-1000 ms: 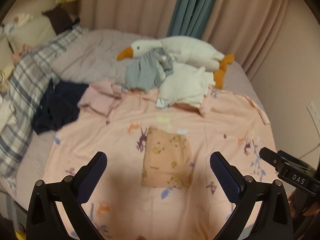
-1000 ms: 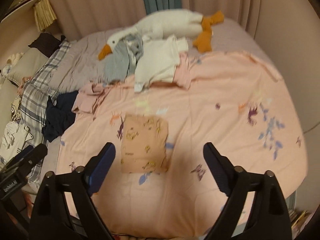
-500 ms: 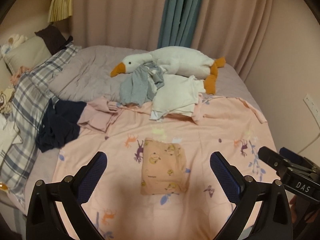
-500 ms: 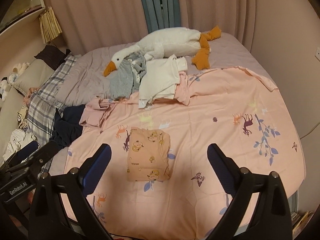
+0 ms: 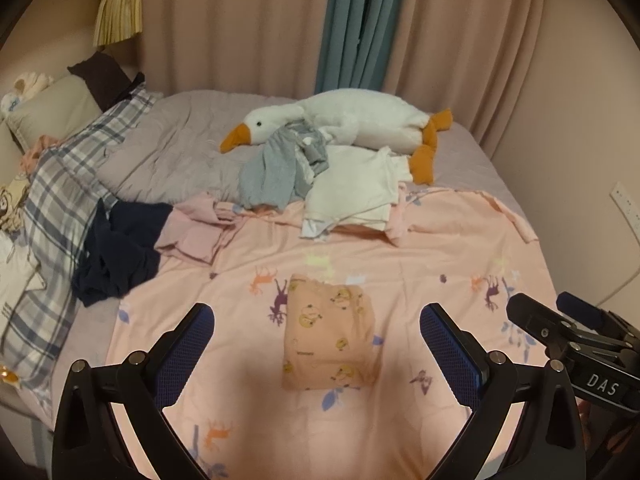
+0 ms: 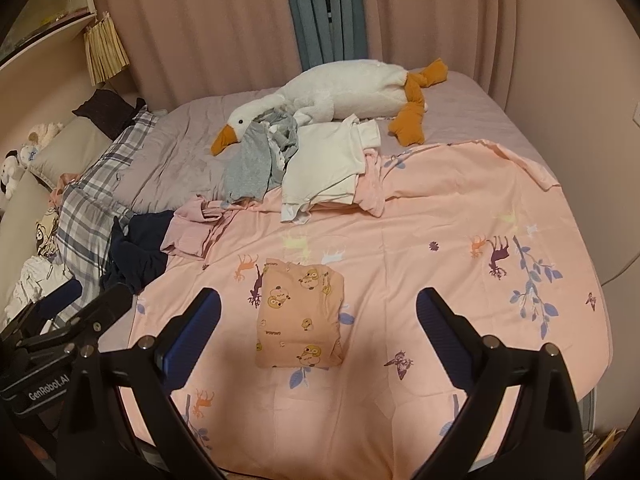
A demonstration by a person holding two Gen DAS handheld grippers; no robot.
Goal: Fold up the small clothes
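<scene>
A small peach garment [image 5: 329, 332] with yellow cartoon prints lies folded into a flat rectangle on the pink sheet [image 5: 432, 248]; it also shows in the right wrist view [image 6: 301, 316]. My left gripper [image 5: 316, 344] is open and empty, held above the bed's near edge, short of the garment. My right gripper [image 6: 318, 332] is open and empty, also held back from it. Unfolded clothes lie further back: a white top [image 5: 356, 192], a grey garment [image 5: 272, 172], a pink one [image 5: 196, 232] and a dark navy one [image 5: 120, 256].
A white plush goose [image 5: 352, 124] lies across the far side of the bed. A plaid blanket [image 5: 60, 196] and pillows [image 5: 48, 112] lie on the left. Curtains [image 5: 360, 24] hang behind. A wall stands on the right. The other gripper [image 5: 584, 352] shows at the right edge.
Both grippers have pulled back and risen from the bed, so the folded garment looks smaller and farther. Both stay open. The clothes have not moved.
</scene>
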